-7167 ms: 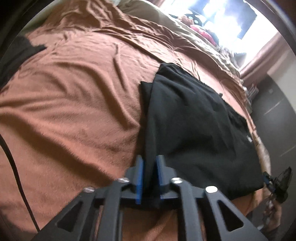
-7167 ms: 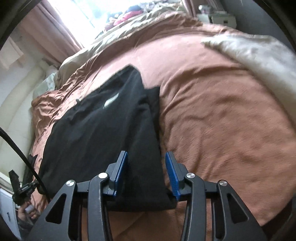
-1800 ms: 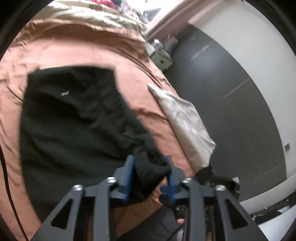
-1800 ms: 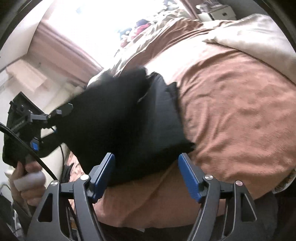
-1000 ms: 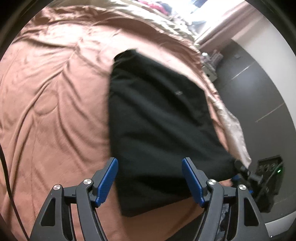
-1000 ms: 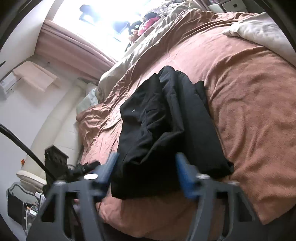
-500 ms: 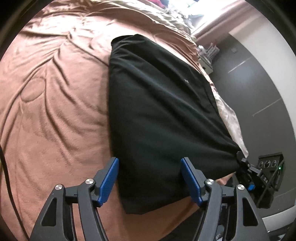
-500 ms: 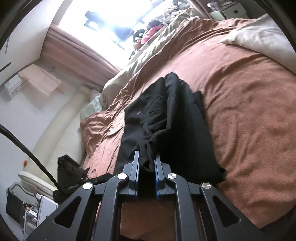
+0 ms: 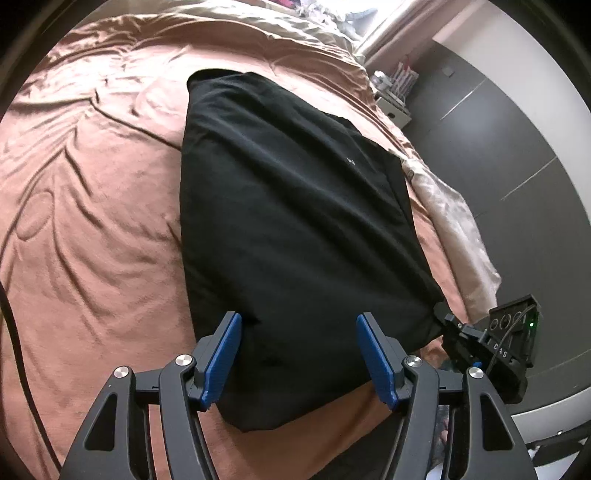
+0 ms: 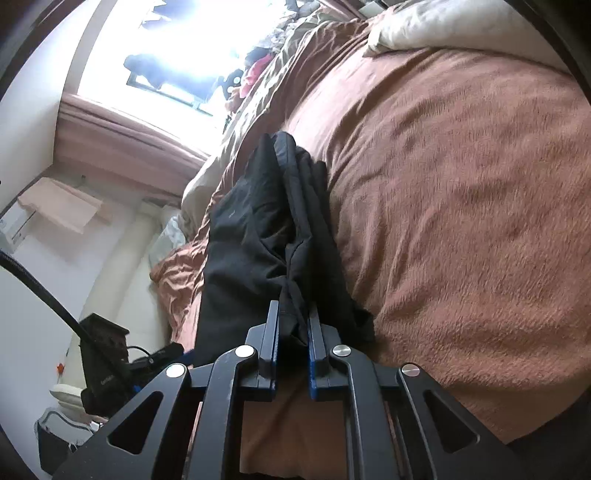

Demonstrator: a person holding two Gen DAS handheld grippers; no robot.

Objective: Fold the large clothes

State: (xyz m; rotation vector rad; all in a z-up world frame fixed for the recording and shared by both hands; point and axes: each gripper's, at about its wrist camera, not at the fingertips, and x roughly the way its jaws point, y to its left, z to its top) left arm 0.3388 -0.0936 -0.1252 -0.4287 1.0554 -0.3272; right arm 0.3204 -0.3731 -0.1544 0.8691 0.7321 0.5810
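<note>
A large black garment (image 9: 295, 221) lies folded lengthwise on the brown bedspread (image 9: 92, 221). My left gripper (image 9: 299, 354) is open, its blue pads straddling the garment's near end just above the cloth. My right gripper (image 10: 291, 332) is shut on a bunched near corner of the black garment (image 10: 258, 240) and lifts it into a ridge above the bedspread (image 10: 461, 221). The right gripper also shows in the left wrist view (image 9: 476, 343) at the garment's right corner.
A beige blanket (image 9: 450, 221) lies along the bed's right side, also in the right wrist view (image 10: 443, 22). A dark wall and a small cabinet (image 9: 391, 96) stand beyond the bed. A bright window (image 10: 177, 48) and a pile of bedding lie at the far end.
My left gripper has let go of the garment and opened. My right gripper has closed on the garment's near corner and raised it; the garment now lies folded narrower.
</note>
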